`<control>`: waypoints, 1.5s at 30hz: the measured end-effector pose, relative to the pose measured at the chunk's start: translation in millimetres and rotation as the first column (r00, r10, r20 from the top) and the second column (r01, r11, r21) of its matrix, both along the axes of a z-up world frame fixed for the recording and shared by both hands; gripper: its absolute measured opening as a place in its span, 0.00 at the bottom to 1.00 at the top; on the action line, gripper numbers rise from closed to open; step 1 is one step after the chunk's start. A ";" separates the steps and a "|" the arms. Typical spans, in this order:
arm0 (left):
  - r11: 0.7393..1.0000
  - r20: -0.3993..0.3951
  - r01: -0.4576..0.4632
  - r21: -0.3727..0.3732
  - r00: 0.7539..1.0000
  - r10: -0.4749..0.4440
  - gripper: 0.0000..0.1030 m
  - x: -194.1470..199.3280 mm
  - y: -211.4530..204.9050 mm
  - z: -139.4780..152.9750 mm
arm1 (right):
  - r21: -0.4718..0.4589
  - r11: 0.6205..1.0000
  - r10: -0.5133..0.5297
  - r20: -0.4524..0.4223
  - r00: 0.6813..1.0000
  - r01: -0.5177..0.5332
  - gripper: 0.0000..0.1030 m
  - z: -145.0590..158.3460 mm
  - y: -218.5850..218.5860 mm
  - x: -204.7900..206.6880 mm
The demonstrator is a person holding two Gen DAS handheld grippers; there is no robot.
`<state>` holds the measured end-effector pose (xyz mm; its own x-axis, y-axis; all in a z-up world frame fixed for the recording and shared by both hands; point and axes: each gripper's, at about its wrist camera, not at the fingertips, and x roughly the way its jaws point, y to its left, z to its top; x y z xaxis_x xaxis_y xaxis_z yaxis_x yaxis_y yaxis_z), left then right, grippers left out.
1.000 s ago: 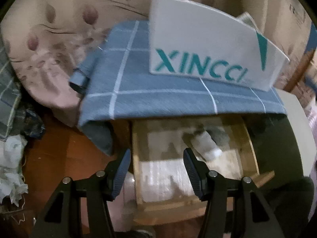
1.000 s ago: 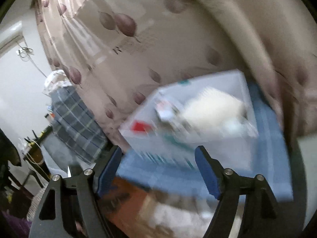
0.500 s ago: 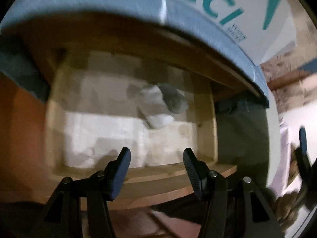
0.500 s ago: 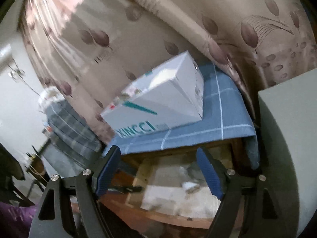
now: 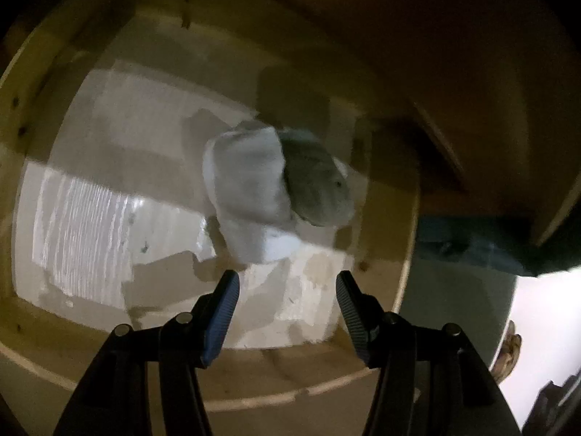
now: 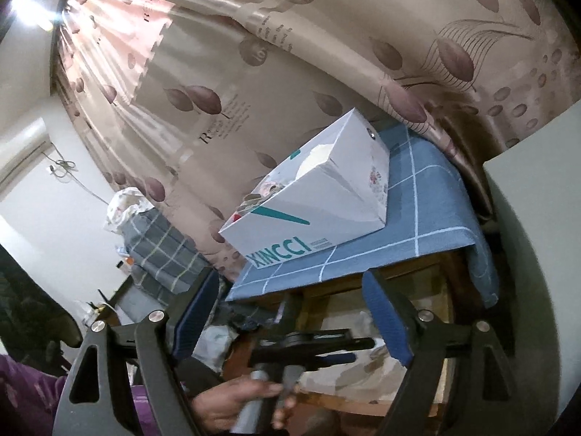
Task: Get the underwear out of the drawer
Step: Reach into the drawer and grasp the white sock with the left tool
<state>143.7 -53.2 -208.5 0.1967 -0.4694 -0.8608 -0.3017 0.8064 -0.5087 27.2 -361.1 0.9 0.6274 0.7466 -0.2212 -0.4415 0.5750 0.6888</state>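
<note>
Our left tool (image 5: pixel 287 287) faces the underwear in the open drawer

The wooden drawer (image 5: pixel 21 116) has a pale papered floor; the underwear (image 5: pixel 254 189), soft white and grey folded cloth, lies just ahead of our left tool, between its wide jaws' line. Our right tool (image 6: pixel 290 312), also wide and empty, hangs farther, outside the drawer.

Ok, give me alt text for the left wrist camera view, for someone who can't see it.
The open left gripper points down into an open wooden drawer, its fingers apart just short of a small bundle of white and grey underwear lying on the pale drawer bottom. Nothing is gripped. The picture is dim and slightly blurred.
</note>
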 end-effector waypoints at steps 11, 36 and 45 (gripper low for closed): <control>0.978 -0.010 -0.205 0.036 0.979 0.205 0.59 9.9 16.1 -17.7 | 0.122 0.992 0.026 -0.040 0.999 -0.021 0.83 -9.1 -13.2 6.0; 0.887 -0.136 -0.385 0.254 0.894 0.427 0.54 -13.1 63.7 -6.3 | 0.242 0.970 0.006 -0.097 0.995 0.018 0.91 -21.7 -31.9 10.1; 0.940 -0.115 -0.231 0.251 0.957 0.266 0.54 -17.3 74.6 14.5 | 0.236 0.971 -0.001 -0.104 0.995 0.025 0.94 -21.2 -31.2 10.6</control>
